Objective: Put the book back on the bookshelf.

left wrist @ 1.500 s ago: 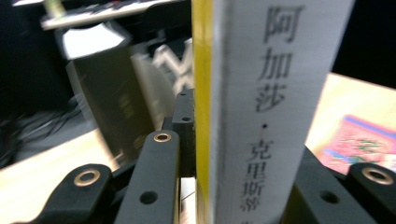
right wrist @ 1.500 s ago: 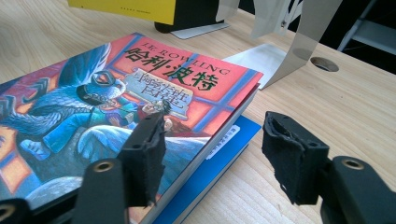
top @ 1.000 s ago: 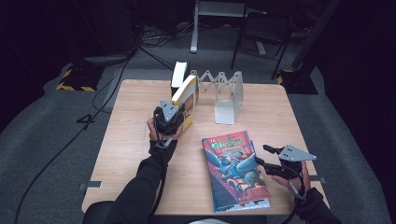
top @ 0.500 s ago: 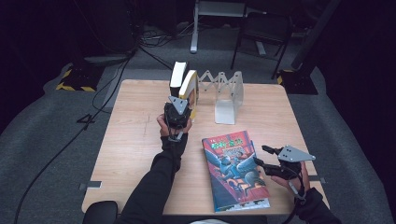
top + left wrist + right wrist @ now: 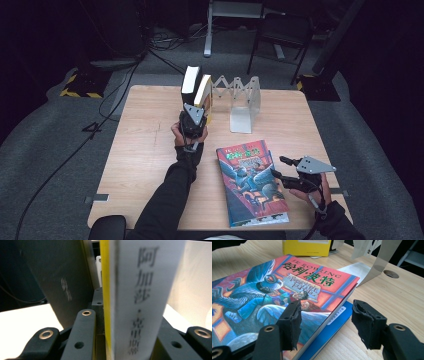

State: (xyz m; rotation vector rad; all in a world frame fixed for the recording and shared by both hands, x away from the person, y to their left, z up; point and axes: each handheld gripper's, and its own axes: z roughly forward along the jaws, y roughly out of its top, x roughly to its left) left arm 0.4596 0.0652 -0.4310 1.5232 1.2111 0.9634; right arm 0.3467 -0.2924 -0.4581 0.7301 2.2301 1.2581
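My left gripper (image 5: 193, 119) is shut on a yellow-and-white book (image 5: 203, 91), held upright on its edge. The book's white spine with dark print (image 5: 140, 302) rises between the jaws of the left gripper (image 5: 125, 320). A dark book (image 5: 190, 80) stands right beside it, and its dark cover (image 5: 62, 277) is close by in the left gripper view. A colourful paperback (image 5: 252, 182) lies flat near the front edge on a blue book (image 5: 334, 325). My right gripper (image 5: 278, 166) is open at its right edge, with one jaw over the cover (image 5: 274, 290) and the other over the table.
A white folding book rack (image 5: 240, 97) stands at the back middle of the wooden table (image 5: 145, 145), just right of the upright books. Its base plate (image 5: 357, 268) reaches toward the paperback. Chairs and cables sit on the dark floor beyond.
My left hand has moved right and slightly away with the yellow-and-white book. The book has gone from tilted to upright against the dark book. The right gripper has stayed put.
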